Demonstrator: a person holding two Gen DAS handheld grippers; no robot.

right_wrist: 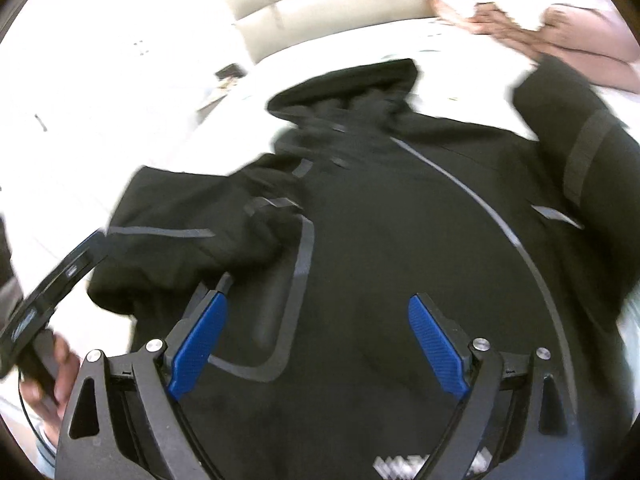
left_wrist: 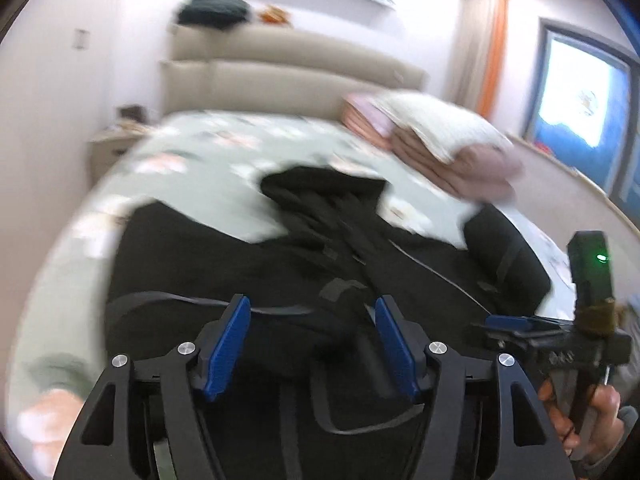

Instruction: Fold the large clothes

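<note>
Black jacket (left_wrist: pixel 320 264) lying spread on bed (left_wrist: pixel 192 148), long axis running from hood toward grippers. Left gripper (left_wrist: pixel 312 340) hovering over folded-in sleeve, fingers released, gripping nothing. Right gripper (right_wrist: pixel 318 344) spread wide over body panel, also empty, sitting nearer to outstretched sleeve (right_wrist: pixel 580 152).

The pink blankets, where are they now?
In the left wrist view the pink blankets lie stacked at the right of the bed, under a white pillow, beyond the jacket.
</note>
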